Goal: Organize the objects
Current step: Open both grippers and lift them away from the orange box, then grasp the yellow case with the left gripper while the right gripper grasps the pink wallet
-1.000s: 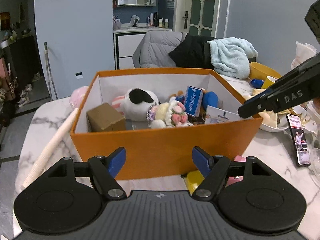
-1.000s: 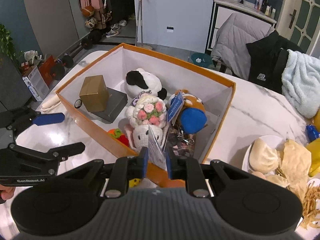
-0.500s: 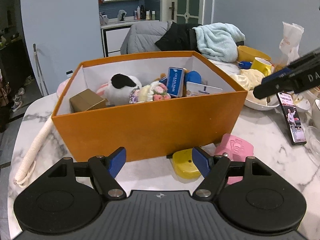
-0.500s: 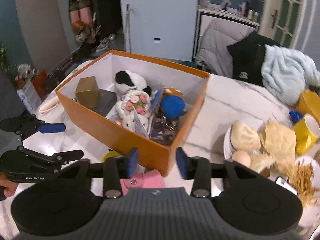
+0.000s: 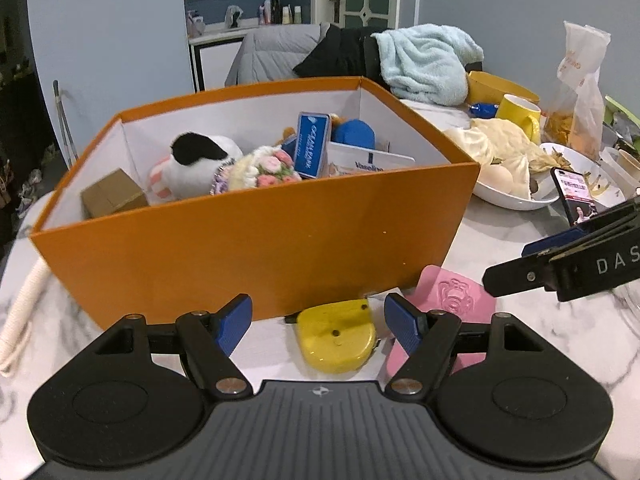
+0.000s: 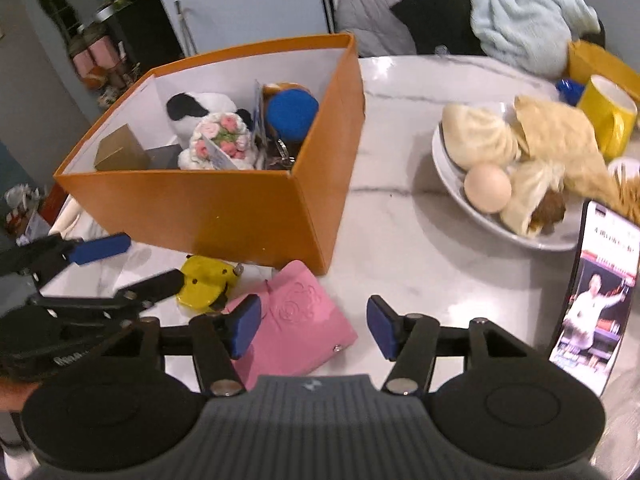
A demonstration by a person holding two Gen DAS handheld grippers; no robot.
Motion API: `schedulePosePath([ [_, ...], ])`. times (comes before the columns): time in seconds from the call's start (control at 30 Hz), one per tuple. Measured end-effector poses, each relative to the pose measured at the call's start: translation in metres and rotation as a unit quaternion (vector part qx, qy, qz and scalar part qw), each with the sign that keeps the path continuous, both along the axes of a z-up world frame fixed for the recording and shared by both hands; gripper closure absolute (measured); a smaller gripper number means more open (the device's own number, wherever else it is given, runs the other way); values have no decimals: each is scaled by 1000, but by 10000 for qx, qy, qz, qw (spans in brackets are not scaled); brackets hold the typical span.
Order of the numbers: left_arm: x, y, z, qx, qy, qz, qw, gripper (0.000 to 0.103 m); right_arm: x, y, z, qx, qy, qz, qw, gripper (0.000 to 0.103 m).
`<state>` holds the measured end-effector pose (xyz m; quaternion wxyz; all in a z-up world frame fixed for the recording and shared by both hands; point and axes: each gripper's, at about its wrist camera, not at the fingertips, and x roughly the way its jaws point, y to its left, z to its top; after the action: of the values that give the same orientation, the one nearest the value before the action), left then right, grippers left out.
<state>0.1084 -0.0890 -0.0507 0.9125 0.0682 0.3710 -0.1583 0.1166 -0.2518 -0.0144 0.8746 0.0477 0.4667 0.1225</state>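
1. Left wrist view: the left gripper (image 5: 318,322) has its fingers wide apart with nothing pressed between them. The yellow case (image 5: 338,336) lies on the marble surface (image 5: 540,332) in the gap ahead of them, and its near end is hidden by the gripper body.
2. At 1 o'clock from the yellow case lies the pink pouch (image 5: 450,296); the right finger covers its near left part, so its full shape cannot be seen here.
3. The orange box (image 5: 256,248) stands behind both, at 12 o'clock. Its front wall hides the lower part of everything inside: only the tops of the brown carton (image 5: 112,196), the black-and-white plush (image 5: 200,164), the flower plush (image 5: 266,168) and the blue card (image 5: 312,144) show.
4. The right gripper (image 5: 516,260) enters from 3 o'clock, cut off by the frame edge.
5. Right wrist view: the right gripper (image 6: 312,326) has its fingers opening and they hold nothing. The pink pouch (image 6: 296,316) lies partly between them, nearer the left finger, which hides one edge.
6. The left gripper (image 6: 132,260) at 9 o'clock is blurred and covers part of the yellow case (image 6: 206,282).
7. The phone (image 6: 592,292) at 3 o'clock is cut off below; the plate of food (image 6: 448,168) at 2 o'clock is blurred.
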Motion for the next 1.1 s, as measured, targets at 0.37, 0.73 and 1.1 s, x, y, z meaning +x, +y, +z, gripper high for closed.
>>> schedulePosePath([
  [0.37, 16, -21, -28, 28, 368, -77, 9993, 22, 13, -3, -11, 158, 138, -174, 9996, 34],
  [0.73, 22, -4, -39, -190, 645, 53, 9977, 36, 17, 2, -22, 60, 230, -122, 9996, 32],
  [1.1, 11, 17, -24, -212, 829, -28, 9963, 40, 20, 6, -23, -29, 215, -59, 9997, 32],
])
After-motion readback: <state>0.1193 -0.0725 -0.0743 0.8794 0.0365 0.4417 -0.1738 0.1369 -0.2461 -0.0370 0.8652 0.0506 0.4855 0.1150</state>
